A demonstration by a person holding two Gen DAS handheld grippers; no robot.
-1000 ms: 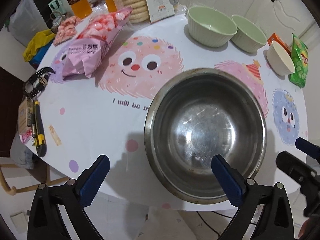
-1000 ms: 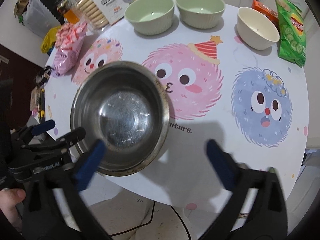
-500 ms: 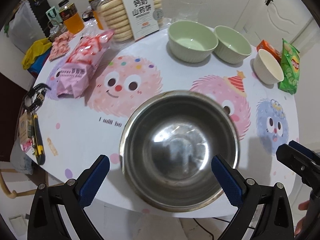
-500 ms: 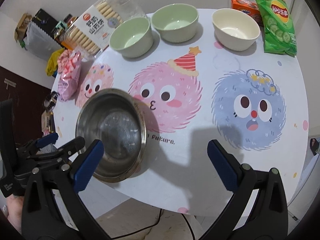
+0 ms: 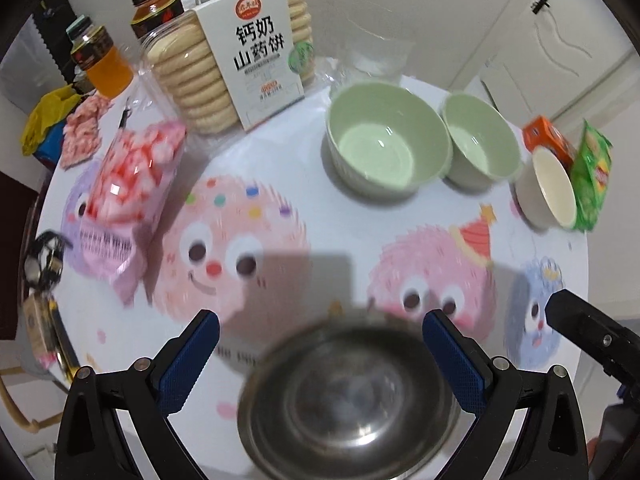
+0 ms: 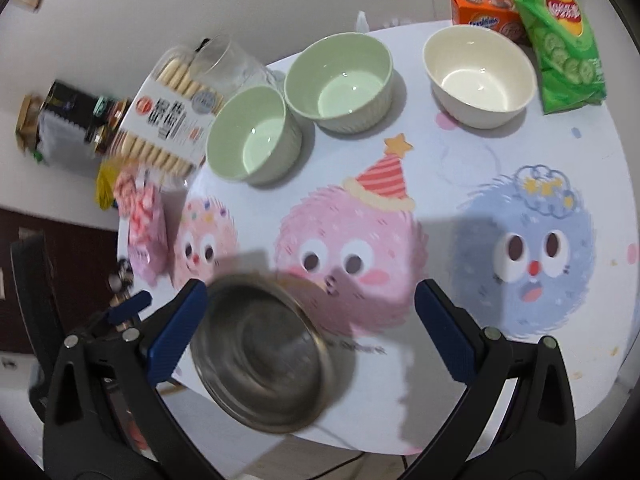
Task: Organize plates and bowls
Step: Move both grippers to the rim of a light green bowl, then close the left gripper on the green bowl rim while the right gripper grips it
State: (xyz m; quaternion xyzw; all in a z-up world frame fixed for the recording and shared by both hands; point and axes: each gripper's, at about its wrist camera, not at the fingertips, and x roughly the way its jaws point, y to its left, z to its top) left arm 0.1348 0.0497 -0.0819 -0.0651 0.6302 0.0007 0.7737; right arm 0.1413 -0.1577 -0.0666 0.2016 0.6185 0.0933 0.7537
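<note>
On the left of the tabletop (image 6: 460, 168) lay a pink snack bag (image 5: 120, 200) and a clear tub of biscuits (image 5: 228, 68). Near the front edge sat the steel bowl (image 5: 348, 400), empty. The left hand-held gripper (image 5: 320, 344) hovered just above its near side, jaws spread wide and holding nothing. The right hand-held gripper (image 6: 310, 312) was likewise open and empty, the steel bowl showing beside its left finger. Farther right, at the back, stood two green bowls: the larger green bowl (image 5: 386, 142) and the smaller green bowl (image 5: 482, 144), touching or nearly so, both empty. The cream bowl (image 6: 480, 76) stood apart, also empty, beside a green crisp packet (image 6: 560, 32). The step appeared to be the start of gathering bowls; nothing was stacked yet. The next move would probably call for pinching one bowl's rim and nesting it inside a larger one.
</note>
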